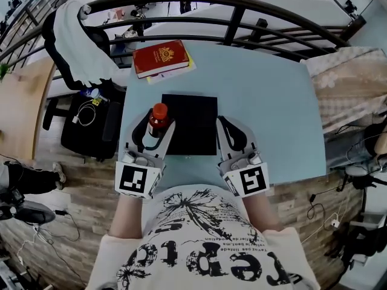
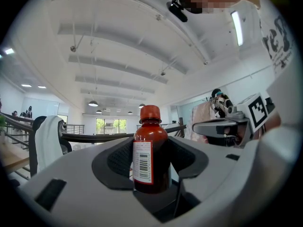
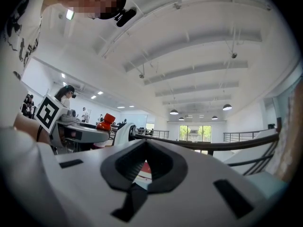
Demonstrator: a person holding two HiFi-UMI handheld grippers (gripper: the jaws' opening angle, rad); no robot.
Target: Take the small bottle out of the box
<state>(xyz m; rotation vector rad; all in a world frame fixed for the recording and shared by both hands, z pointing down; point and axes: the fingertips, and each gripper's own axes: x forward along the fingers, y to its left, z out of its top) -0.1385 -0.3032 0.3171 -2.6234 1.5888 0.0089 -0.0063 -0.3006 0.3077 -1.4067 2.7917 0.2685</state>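
The left gripper [image 1: 156, 125] clamps the small bottle [image 2: 150, 150] upright, seemingly just off the left edge of the black box [image 1: 196, 122], the right gripper [image 1: 222, 124] closed and empty; any slackened squeeze could drop and topple the bottle.

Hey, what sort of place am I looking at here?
Probably a large open-plan office or lab: a black railing runs behind the table, and pendant lamps hang from a high ceiling.
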